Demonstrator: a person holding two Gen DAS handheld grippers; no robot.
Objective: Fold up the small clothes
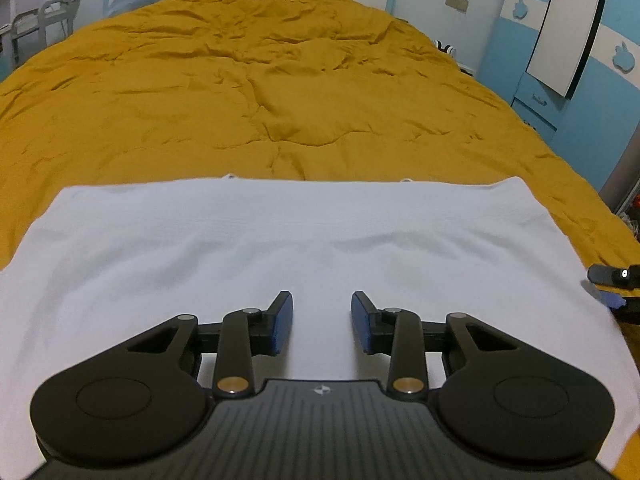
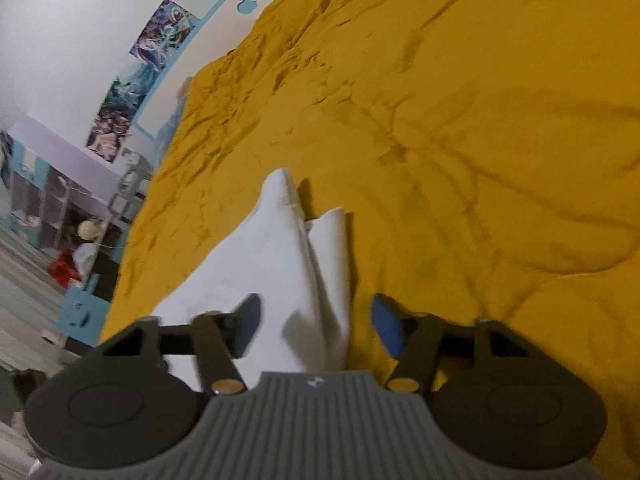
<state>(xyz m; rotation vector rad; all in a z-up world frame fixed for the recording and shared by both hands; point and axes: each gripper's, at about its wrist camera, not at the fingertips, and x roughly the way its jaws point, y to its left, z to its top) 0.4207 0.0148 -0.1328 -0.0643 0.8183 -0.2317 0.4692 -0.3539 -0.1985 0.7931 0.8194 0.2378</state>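
White garment [image 1: 248, 240] spread flat across mustard-yellow quilt [image 1: 256, 92], near edge of bed. Left gripper [image 1: 322, 320] poised over cloth, jaws parted, gripping nothing. Right gripper [image 2: 316, 322] at garment's raised side edge [image 2: 320, 264], jaws apart either side of fold, pads clear of fabric.

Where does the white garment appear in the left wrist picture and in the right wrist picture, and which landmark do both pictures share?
Left wrist view: the white garment lies spread flat across the lower half, from left edge to right edge.
Right wrist view: the white garment is a narrow raised strip at lower centre, running up from between the fingers.
Shared landmark: the mustard yellow bedcover under it.
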